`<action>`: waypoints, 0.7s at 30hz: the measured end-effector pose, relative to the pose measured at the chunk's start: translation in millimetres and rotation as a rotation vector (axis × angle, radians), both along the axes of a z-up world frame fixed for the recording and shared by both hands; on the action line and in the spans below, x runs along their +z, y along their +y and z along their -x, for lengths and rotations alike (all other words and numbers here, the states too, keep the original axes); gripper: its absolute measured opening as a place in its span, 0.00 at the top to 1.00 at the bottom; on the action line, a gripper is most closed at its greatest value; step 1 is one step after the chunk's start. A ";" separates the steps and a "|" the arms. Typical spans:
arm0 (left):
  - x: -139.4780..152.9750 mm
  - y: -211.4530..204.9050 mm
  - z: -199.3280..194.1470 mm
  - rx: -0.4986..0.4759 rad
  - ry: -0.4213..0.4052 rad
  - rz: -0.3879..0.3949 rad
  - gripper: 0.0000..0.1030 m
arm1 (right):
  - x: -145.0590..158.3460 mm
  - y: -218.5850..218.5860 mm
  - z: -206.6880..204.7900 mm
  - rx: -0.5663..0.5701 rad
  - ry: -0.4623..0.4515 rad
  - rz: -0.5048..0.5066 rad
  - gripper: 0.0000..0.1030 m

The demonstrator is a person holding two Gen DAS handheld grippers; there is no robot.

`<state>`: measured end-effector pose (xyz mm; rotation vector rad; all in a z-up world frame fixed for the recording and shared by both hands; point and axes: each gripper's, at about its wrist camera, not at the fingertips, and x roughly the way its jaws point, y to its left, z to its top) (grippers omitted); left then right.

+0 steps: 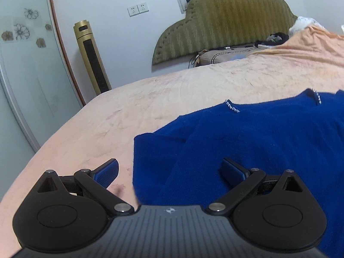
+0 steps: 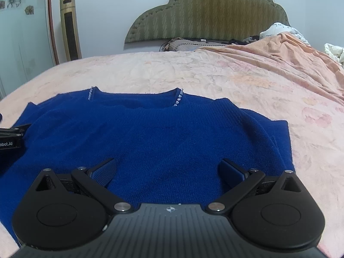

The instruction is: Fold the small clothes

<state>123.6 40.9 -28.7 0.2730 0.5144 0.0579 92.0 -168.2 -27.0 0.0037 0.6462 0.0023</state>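
The left gripper (image 1: 169, 172) is held low with its jaws spread wide and nothing between its blue pads (image 1: 106, 173). The right gripper (image 2: 167, 171) is likewise spread wide and empty, level, with the left one just at its left side.

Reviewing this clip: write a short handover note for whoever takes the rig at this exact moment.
Left gripper: open, empty, over the sweater's left edge.
Right gripper: open, empty, above the sweater's lower middle.
Blue sweater: lies on the pink bedspread, neckline away from you, both sleeves apparently already folded in over the body.
Left to do: fold the body, probably hem up toward the neckline.
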 end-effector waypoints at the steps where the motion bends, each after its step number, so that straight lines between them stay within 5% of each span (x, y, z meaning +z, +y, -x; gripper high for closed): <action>1: -0.1 0.9 -1.1 0.002 0.008 0.006 0.01 | 0.0 1.8 -1.0 -0.004 0.003 0.006 0.00; 14: 0.2 8.0 -4.7 0.007 0.044 0.049 0.01 | 0.7 6.6 3.4 -0.022 -0.007 0.034 0.00; 21: 7.5 13.8 -9.3 0.023 0.092 0.098 0.01 | 15.7 2.9 21.4 -0.067 -0.018 -0.059 0.01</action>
